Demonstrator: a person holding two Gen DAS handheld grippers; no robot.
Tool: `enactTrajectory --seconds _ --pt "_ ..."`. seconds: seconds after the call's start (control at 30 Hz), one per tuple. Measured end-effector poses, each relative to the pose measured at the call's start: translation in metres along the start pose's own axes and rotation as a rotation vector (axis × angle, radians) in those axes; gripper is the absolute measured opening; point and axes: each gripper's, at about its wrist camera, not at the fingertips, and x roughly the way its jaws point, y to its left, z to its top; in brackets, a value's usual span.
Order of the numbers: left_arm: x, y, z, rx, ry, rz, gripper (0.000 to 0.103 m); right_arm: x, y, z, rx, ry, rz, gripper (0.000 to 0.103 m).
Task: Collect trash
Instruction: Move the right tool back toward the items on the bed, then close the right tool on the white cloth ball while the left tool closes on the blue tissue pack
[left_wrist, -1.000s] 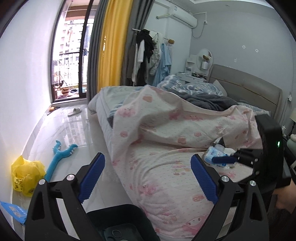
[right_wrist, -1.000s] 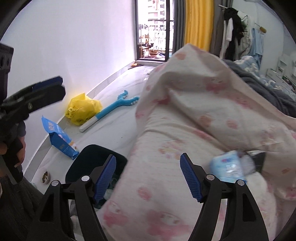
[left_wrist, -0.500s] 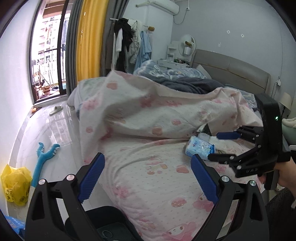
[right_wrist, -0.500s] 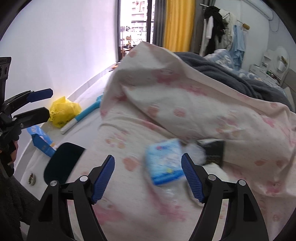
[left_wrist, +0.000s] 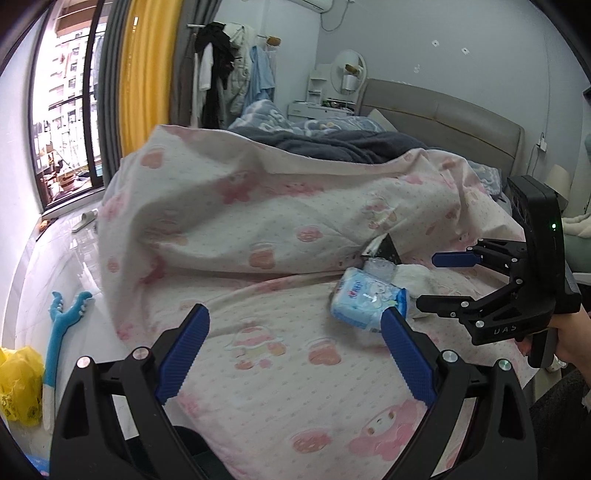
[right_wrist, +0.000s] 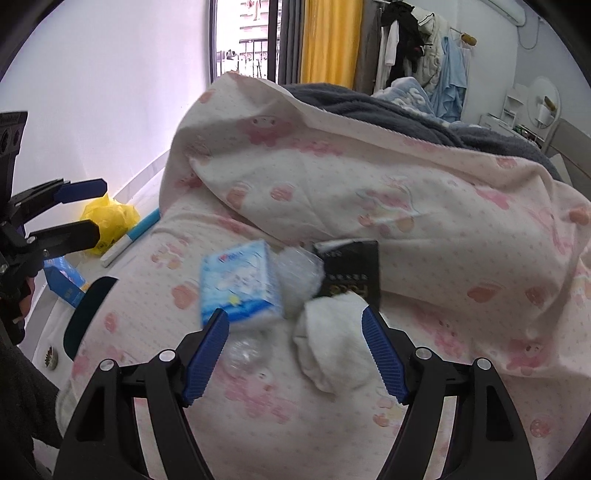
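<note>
Right wrist view: trash cluster lies just ahead of the right gripper (right_wrist: 293, 350), on the bed's pink sheet (right_wrist: 369, 424).

From left to right sit a blue tissue pack (right_wrist: 238, 286), its long axis running away from the camera, a crumpled clear wrapper (right_wrist: 297, 271), a white wad (right_wrist: 332, 343) and a black box (right_wrist: 351, 271). Jaws stand wide and empty; the wad lies nearest, between the fingertips' lines. The left gripper (left_wrist: 293, 354), also wide and empty, is farther off, with the pack ahead to its right.

A home bedroom — unmade bed (left_wrist: 280, 280), headboard (left_wrist: 443, 122), hanging clothes (left_wrist: 225, 70).
</note>
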Motion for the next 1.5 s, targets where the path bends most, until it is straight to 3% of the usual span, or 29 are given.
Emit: enactTrajectory --seconds 0.7,1.03,1.3,1.5 --pt "0.066 -0.049 0.004 0.09 0.082 -0.12 0.097 0.03 -0.037 -0.025 0.0 0.057 -0.007 0.076" --pt "0.089 -0.067 0.001 0.133 0.125 -0.134 0.097 0.034 -0.046 -0.032 0.017 0.071 0.007 0.075" --pt "0.103 -0.071 -0.001 0.136 0.144 -0.112 0.097 0.038 -0.042 -0.035 0.021 0.09 0.051 0.044" --pt "0.11 -0.068 -0.003 0.119 0.161 -0.091 0.096 0.024 -0.051 -0.034 0.066 0.055 0.076 0.041"
